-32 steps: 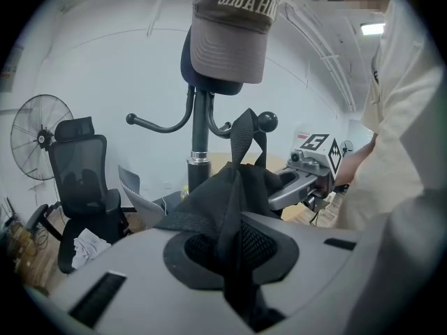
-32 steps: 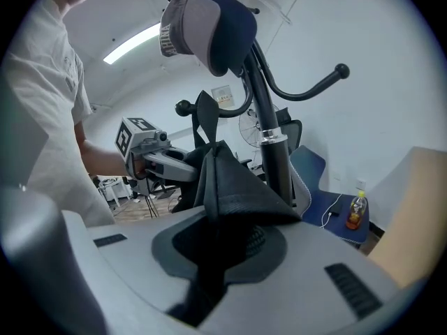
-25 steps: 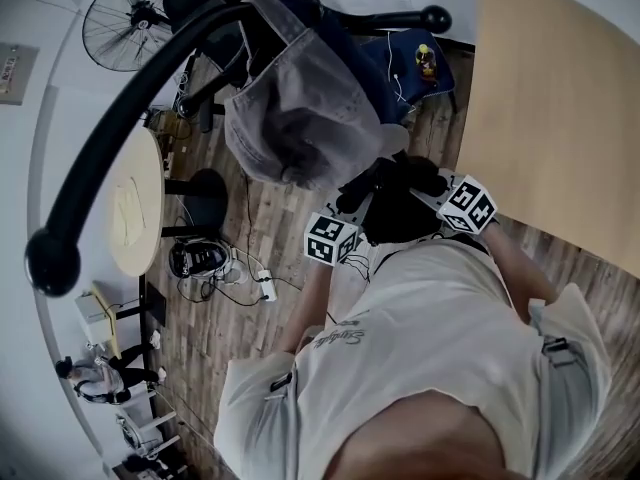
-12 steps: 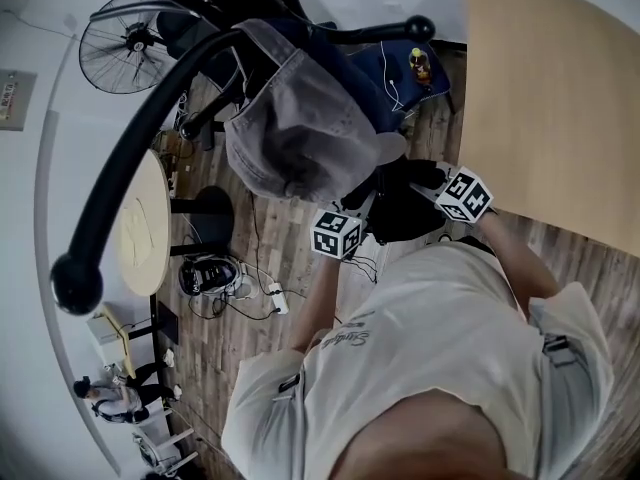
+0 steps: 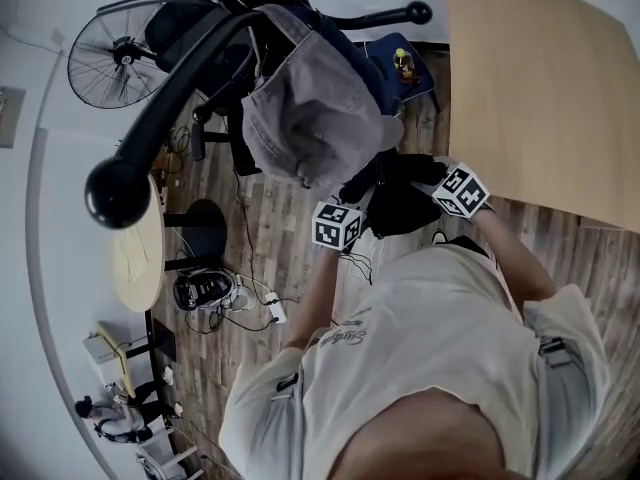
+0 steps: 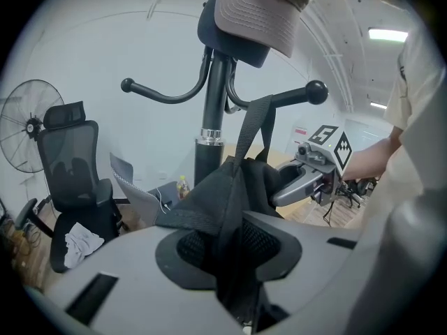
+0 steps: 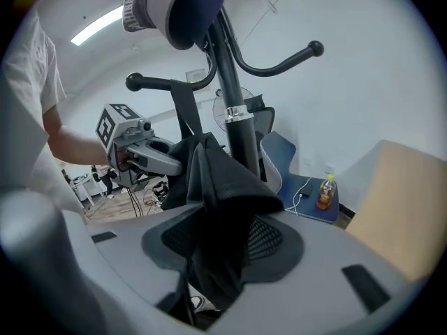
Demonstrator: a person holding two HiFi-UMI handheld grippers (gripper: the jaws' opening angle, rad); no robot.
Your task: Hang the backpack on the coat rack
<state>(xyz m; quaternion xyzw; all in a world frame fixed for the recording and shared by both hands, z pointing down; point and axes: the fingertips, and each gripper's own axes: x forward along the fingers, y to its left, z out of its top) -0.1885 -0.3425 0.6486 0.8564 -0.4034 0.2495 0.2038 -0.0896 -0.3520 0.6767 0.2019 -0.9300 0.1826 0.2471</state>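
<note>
The left tool [image 6: 234, 260] pinches the black backpack [image 6: 230, 187], whose strap [image 6: 253, 128] seemingly loops over an arm of the coat rack [image 6: 211, 96], a detail the head view hides, while the right tool [image 7: 209, 274] has just been spreading, the backpack draped loosely between its parted jaws.

Cables [image 5: 243, 298] and a power strip [image 5: 277, 312] litter the wooden floor [image 5: 272, 213].

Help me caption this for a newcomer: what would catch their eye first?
The coat rack, with ball-tipped black arms, sweeps across the head view's upper left, a grey cap hung at its top. Below the cap hangs a black backpack, its strap seemingly over a rack arm; the left tongs grip it, while the right tongs have just been opening, fabric between them.
</note>
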